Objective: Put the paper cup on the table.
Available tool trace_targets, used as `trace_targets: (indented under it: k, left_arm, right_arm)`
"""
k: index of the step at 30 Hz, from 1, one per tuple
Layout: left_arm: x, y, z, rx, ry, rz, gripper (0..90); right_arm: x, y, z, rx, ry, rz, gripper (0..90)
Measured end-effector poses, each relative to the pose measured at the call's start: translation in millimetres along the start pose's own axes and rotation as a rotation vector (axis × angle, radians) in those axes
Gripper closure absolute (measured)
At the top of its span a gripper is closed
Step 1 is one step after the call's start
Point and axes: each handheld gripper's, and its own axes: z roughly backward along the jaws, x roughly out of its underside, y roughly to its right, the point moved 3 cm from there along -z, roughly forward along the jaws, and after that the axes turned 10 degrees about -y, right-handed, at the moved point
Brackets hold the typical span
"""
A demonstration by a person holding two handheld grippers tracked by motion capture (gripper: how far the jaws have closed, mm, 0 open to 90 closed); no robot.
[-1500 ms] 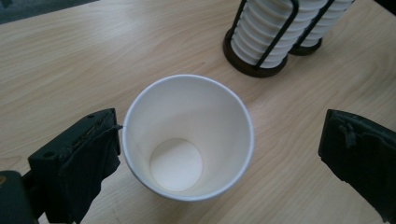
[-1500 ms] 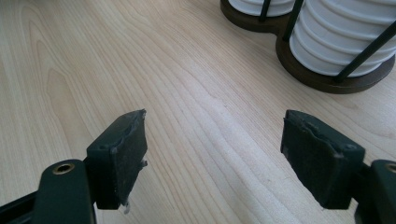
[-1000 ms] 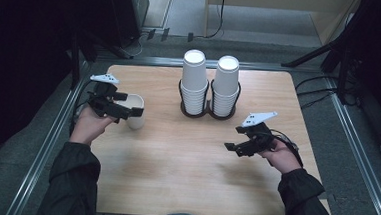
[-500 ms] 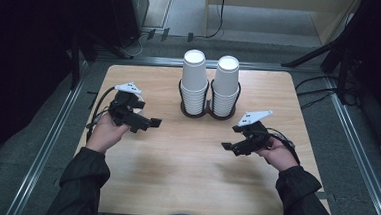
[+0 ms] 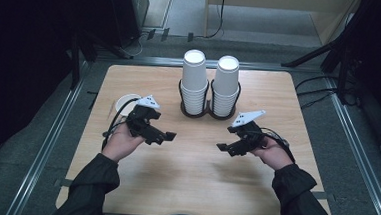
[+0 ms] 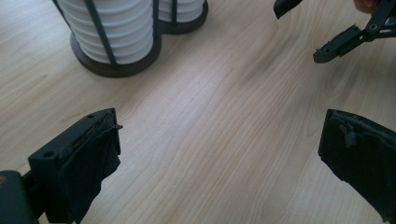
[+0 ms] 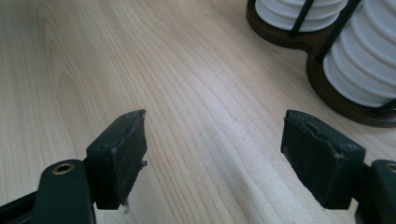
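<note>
Presently, tabletop (image 5: 188, 187): pale wood, bare at the middle. Cup stacks (image 5: 194, 82), two, in a dark wire holder (image 5: 207, 111) at the far centre; a careless reach could tip them. Single paper cup (image 5: 124, 103): upright near the left edge, just behind the left hand-held gripper (image 5: 169, 136), part-hidden by it; a backward sweep or the trailing cable might topple it. Left hand-held gripper: jaws wide, empty. Right hand-held gripper (image 5: 222, 147): jaws apart, empty. Cup's contents cannot be made out.

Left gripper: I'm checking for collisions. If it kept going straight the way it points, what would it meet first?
Probably the right gripper, which lies ahead past bare table. The cup holder sits off to one side. Depth is hard to judge.
</note>
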Motion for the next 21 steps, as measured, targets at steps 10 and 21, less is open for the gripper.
trace_targets:
  k: [10, 21]
  left_arm:
    - [4.4, 8.5, -28.4, -0.013, -0.020, -0.031, 0.0]
    - [4.0, 22.4, -57.7, 0.034, -0.050, -0.015, 0.0]
  right_arm:
    - [-2.0, -8.1, -8.8, -0.013, -0.028, 0.030, 22.6]
    - [-0.2, -8.1, -7.8, -0.006, -0.031, 0.033, 22.6]
